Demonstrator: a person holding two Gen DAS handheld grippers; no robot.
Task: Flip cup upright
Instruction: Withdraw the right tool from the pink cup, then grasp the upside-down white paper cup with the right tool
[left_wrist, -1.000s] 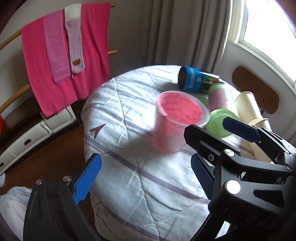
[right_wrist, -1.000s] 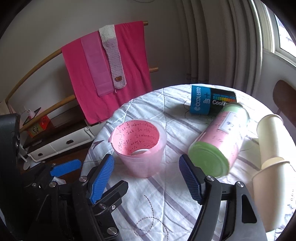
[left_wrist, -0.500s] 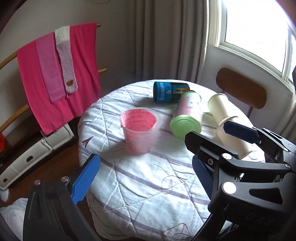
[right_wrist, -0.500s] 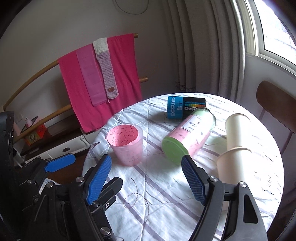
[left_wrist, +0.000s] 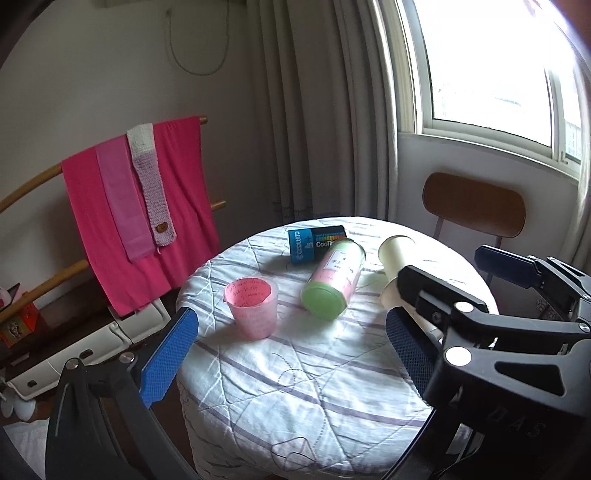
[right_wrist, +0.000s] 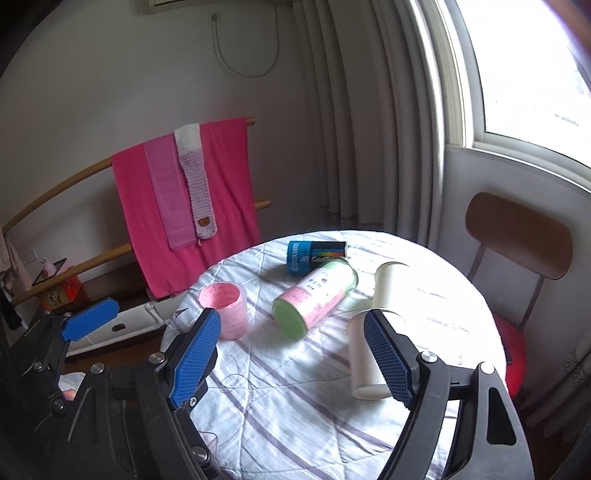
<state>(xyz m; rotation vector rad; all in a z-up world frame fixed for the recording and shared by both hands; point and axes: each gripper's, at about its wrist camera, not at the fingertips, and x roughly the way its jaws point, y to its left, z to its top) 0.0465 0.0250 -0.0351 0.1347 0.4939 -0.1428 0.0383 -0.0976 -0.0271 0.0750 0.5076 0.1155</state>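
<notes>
Round table with white quilted striped cloth (left_wrist: 295, 369) carries everything. Translucent pink plastic cup (left_wrist: 253, 306) stands upright, mouth up, near the table's left edge: flip looks done, nothing left bar retreat. Left gripper (left_wrist: 291, 354) and right gripper (right_wrist: 291, 354) both spread wide, empty, well apart from cup.

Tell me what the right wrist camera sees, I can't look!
An open hand-held gripper hovers over a round table with a striped white cloth. On it, a translucent pink plastic cup stands upright beside a fallen green-lidded pink canister.
</notes>
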